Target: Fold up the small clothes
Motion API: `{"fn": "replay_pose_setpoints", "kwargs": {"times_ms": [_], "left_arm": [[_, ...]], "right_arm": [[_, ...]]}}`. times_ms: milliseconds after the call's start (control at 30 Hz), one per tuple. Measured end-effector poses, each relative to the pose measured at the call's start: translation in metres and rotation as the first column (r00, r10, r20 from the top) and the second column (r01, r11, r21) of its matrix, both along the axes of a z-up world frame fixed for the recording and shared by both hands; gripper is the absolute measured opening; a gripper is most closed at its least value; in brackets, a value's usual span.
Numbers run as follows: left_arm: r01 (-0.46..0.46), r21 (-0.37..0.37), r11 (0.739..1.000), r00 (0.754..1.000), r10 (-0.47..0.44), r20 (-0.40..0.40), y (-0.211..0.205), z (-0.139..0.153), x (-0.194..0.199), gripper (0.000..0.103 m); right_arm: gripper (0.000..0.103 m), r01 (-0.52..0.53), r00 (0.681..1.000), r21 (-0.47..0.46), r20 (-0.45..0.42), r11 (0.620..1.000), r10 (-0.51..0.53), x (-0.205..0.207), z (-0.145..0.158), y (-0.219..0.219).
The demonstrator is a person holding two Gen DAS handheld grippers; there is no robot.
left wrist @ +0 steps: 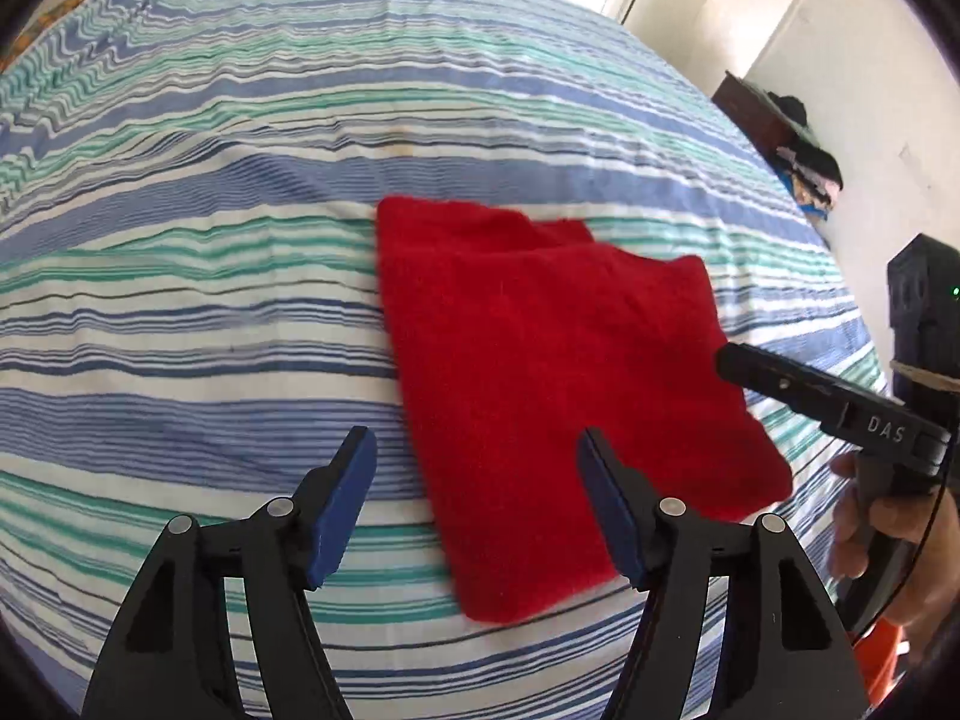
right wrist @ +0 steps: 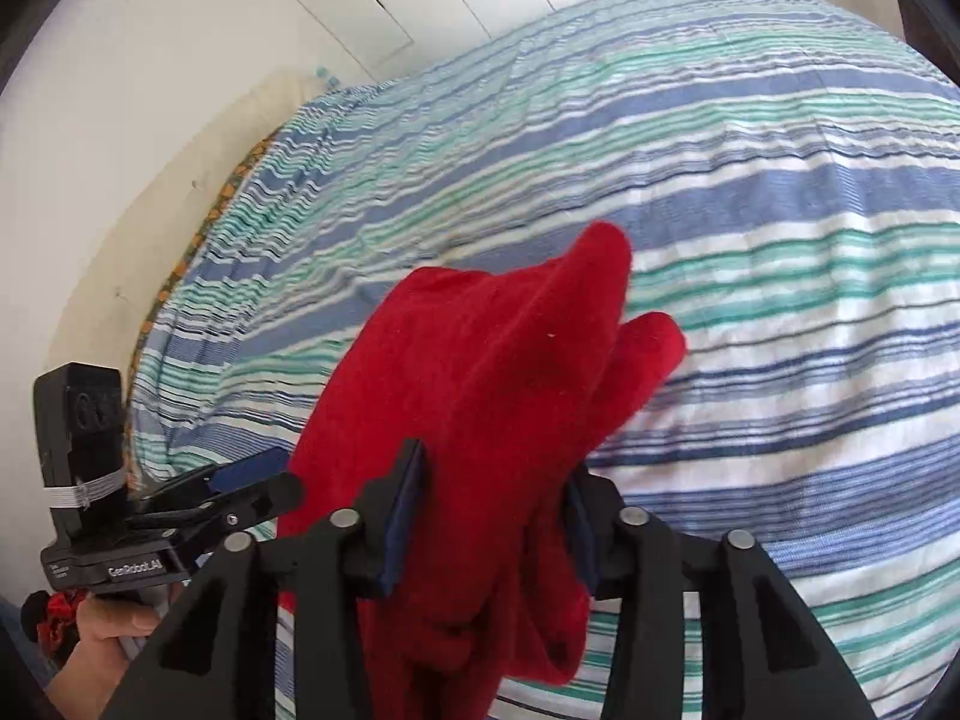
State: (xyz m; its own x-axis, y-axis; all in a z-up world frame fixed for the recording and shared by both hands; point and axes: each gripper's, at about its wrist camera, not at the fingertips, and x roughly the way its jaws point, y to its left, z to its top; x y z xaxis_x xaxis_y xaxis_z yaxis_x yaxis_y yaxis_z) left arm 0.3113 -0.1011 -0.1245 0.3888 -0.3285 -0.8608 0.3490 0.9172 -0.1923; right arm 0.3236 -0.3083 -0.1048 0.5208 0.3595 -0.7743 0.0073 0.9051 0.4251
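Red cloth [left wrist: 558, 372] lies folded on the bed [left wrist: 240, 180], a blue, green and white striped sheet covering the whole surface. In the left wrist view the cloth shows as a roughly rectangular stack of at least two layers, an under layer peeking out along the far edge. Left gripper [left wrist: 477, 480] hovers over the near left edge of the cloth, fingers [left wrist: 345, 498] spread wide apart with nothing between them; the right-hand pad sits over red fabric, the left-hand pad over bare sheet. Whether either pad touches the surface cannot be told. Right gripper [right wrist: 492, 516] has its fingers [right wrist: 402, 522] closed on the red cloth [right wrist: 480, 372]: fabric fills the gap between the blue pads, bunches below them and spreads forward onto the bed, with two rounded lobes at the far end. In the left wrist view the right gripper [left wrist: 729, 360] comes in from the right side, tip at the right edge of the cloth, and the person's hand [left wrist: 888, 516] wraps its handle. Left gripper [right wrist: 252, 480] shows at the left of the right wrist view, just beside the cloth. A dark cabinet [left wrist: 756, 114] with a pile of clothes [left wrist: 807, 168] stands against the wall beyond the bed.
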Motion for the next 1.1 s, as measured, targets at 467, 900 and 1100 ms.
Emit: {"fn": "replay_pose_setpoints", "kwargs": {"times_ms": [467,900,1100], "left_arm": [[-0.212,0.238,0.948,0.905,0.099,0.413,0.028,0.083,-0.18,0.099],[-0.205,0.21,0.956,0.959,0.153,0.238,0.053,0.115,-0.226,0.1],[-0.191,0.207,0.96,0.968,0.148,0.203,0.054,0.116,-0.232,0.1]], "right_arm": [[0.103,0.071,0.993,-0.362,0.11,0.929,-0.033,-0.202,0.074,0.031],[0.103,0.065,0.994,-0.476,0.11,0.877,-0.014,-0.275,0.118,0.079],[0.103,0.038,0.994,-0.533,0.105,0.845,0.021,-0.285,0.124,0.092]]}}
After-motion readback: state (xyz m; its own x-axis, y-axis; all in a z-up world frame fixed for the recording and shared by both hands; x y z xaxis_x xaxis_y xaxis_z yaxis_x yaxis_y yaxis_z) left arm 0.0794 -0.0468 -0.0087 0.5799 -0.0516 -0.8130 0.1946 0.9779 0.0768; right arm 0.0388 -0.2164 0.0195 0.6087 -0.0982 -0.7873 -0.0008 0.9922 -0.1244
